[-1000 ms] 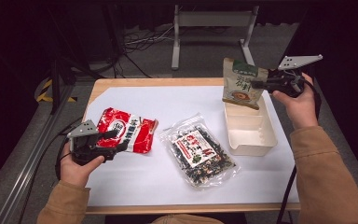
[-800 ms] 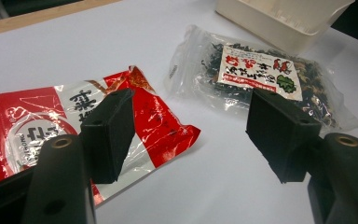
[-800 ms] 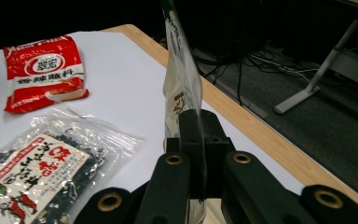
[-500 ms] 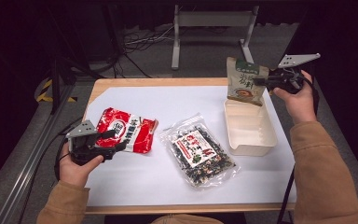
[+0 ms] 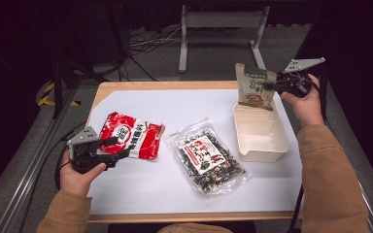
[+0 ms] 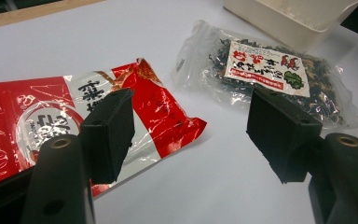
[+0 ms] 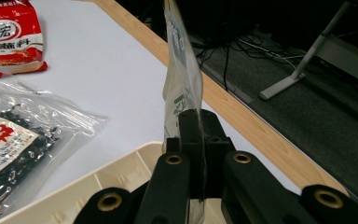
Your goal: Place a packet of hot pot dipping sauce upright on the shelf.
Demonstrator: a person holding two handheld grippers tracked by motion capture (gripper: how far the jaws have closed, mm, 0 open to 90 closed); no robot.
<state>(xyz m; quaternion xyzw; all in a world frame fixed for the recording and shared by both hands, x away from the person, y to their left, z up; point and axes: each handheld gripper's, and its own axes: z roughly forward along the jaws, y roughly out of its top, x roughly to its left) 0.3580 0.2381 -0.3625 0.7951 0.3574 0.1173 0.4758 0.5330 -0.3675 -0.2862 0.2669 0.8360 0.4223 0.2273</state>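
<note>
My right gripper (image 5: 275,85) is shut on the edge of a beige and green snack packet (image 5: 252,87), which hangs upright over the far end of a cream box (image 5: 272,145). In the right gripper view the packet (image 7: 182,70) stands edge-on out of my right gripper (image 7: 198,140), above the box rim (image 7: 121,172). My left gripper (image 5: 121,149) is open at the near edge of a red noodle packet (image 5: 136,131). Seen from the left gripper (image 6: 193,135), one pad (image 6: 109,133) lies over the red packet (image 6: 168,112) and nothing is gripped.
A clear bag of dark seaweed with a red and white label (image 5: 206,155) lies flat between the red packet and the box, also in the left gripper view (image 6: 270,70). A white sheet (image 5: 175,104) covers the wooden table. Beyond the far edge are cables and a metal stand (image 5: 221,19).
The right gripper has shifted a little with the green packet, which now hangs more upright over the box's far end. The left gripper has kept still.
</note>
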